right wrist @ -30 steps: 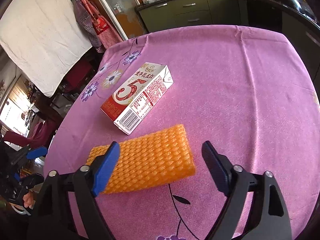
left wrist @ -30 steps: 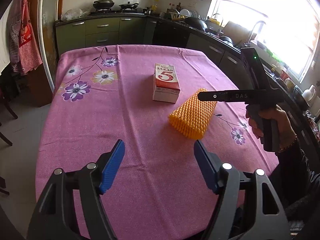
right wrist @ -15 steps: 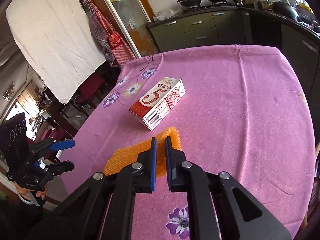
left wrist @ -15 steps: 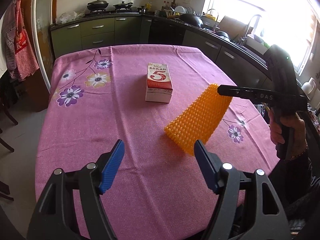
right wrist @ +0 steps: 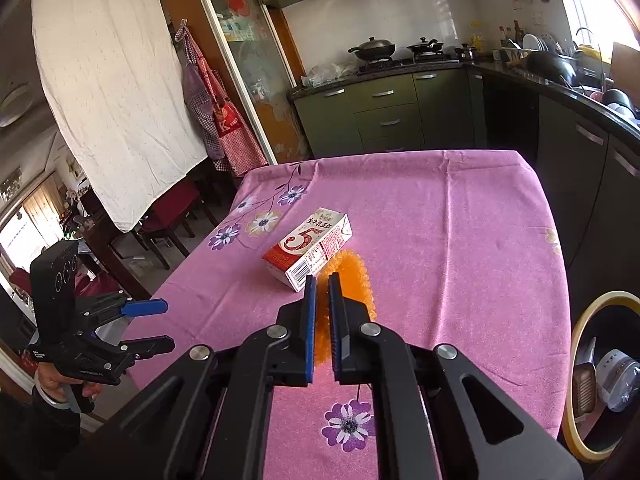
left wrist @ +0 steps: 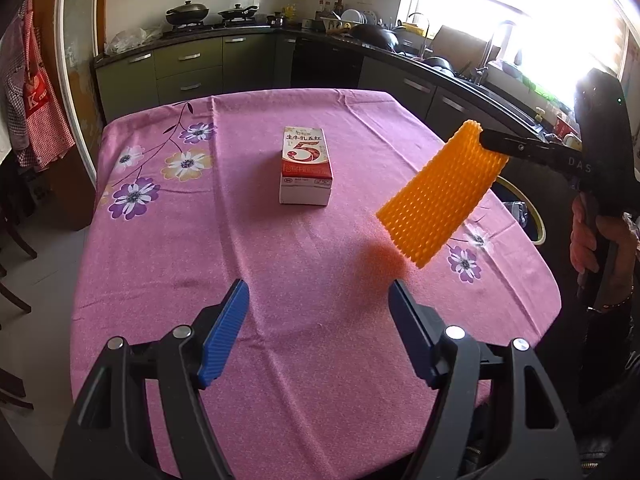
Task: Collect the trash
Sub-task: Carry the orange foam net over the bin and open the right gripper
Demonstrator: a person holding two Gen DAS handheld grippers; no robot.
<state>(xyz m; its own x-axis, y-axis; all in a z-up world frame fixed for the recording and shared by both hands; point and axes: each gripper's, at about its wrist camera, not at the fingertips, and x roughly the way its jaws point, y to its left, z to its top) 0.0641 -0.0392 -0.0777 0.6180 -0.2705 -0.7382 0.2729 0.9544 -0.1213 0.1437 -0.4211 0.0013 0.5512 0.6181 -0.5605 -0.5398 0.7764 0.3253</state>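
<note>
right gripper [right wrist: 322, 280] clenched on one orange foam net [left wrist: 440, 196], left gripper [left wrist: 318, 300] released, one carton [left wrist: 306, 170].

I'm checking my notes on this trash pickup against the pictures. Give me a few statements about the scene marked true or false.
1. The right hand-held gripper is shut on the orange foam net. True.
2. The foam net lies flat on the tablecloth. False: it hangs in the air, clear of the cloth.
3. The left hand-held gripper is open and holds nothing. True.
4. The milk carton stands upright. False: it lies on its side on the cloth.
5. The left hand-held gripper touches the carton. False: it is well short of it.
</note>
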